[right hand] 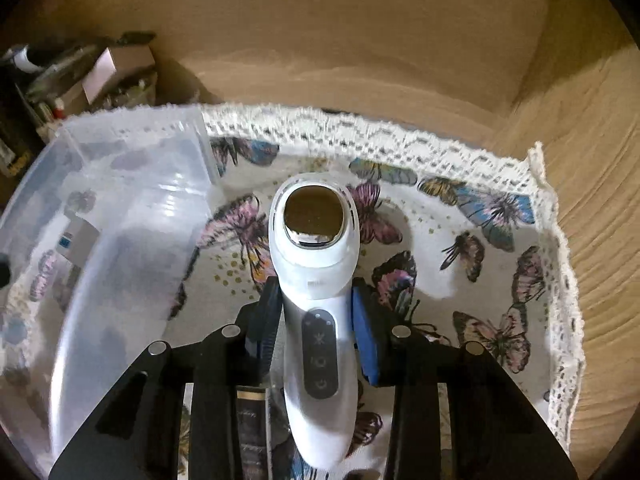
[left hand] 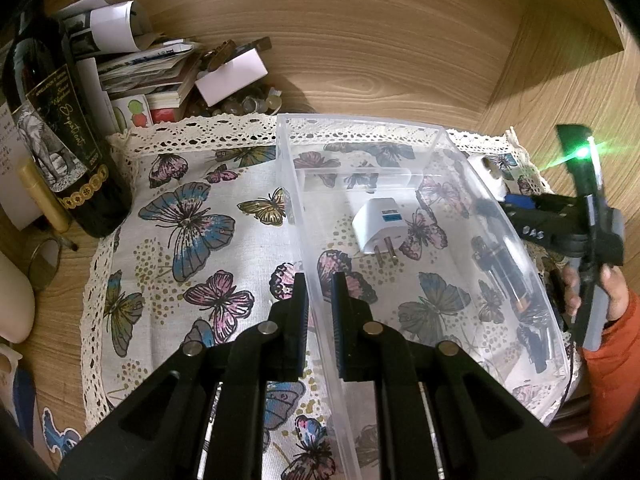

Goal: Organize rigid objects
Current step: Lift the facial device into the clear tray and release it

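A clear plastic bin (left hand: 400, 128) stands on the butterfly cloth (left hand: 188, 216). My left gripper (left hand: 320, 296) is shut on the bin's left wall, one finger inside and one outside. A white plug adapter (left hand: 380, 224) lies in the bin, and dark cylinders (left hand: 504, 276) show along its right wall. Beside the bin (right hand: 120, 200), a white handheld device (right hand: 316, 280) with a metal head and a button panel lies on the cloth. My right gripper (right hand: 316, 316) has both pads against its neck. From the left wrist, that gripper (left hand: 504, 204) and the device's head (left hand: 486, 170) show past the bin's right wall.
A dark wine bottle (left hand: 60, 140) stands at the cloth's left edge, with a pile of papers and small boxes (left hand: 160, 72) behind it. Wooden walls close in the back and right. A hand (left hand: 612, 292) in an orange sleeve holds the right gripper. A dark flat item (right hand: 252, 420) lies beside the device's handle.
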{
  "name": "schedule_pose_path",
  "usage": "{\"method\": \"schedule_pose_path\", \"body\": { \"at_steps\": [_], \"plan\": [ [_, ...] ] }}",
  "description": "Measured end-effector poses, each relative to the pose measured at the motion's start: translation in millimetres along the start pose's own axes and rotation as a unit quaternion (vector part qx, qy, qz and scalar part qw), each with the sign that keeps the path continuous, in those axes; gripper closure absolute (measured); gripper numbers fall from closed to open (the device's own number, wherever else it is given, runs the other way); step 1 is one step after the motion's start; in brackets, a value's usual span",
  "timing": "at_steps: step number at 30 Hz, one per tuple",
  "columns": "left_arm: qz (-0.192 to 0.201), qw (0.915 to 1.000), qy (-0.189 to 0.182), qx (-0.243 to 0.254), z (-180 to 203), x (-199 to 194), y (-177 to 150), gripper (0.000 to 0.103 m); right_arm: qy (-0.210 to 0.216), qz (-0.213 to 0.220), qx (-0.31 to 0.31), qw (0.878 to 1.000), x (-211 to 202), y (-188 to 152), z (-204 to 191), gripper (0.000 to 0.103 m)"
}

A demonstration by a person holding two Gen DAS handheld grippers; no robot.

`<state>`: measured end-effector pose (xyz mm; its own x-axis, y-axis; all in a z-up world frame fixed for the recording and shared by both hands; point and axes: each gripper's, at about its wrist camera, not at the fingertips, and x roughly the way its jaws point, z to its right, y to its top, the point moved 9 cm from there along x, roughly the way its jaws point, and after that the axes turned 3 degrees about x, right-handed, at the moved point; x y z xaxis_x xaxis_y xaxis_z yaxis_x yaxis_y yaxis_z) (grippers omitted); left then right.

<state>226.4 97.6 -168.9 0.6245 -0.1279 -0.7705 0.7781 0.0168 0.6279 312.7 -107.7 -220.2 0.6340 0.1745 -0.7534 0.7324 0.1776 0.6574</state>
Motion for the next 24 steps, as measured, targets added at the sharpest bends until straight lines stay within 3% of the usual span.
{"method": "schedule_pose_path", "body": {
  "at_steps": [17, 24],
  "plan": [
    [0.0, 1.0, 0.001, 0.003, 0.9, -0.5, -1.2, 0.092, 0.027, 0.144, -0.021, 0.989, -118.0, 50.7, -25.6, 0.072],
    [-0.001, 1.0, 0.002, 0.004, 1.4, -0.3, -1.1, 0.092, 0.073, 0.159, -0.039, 0.984, -143.0, 50.5, -58.0, 0.072]
  ]
}}
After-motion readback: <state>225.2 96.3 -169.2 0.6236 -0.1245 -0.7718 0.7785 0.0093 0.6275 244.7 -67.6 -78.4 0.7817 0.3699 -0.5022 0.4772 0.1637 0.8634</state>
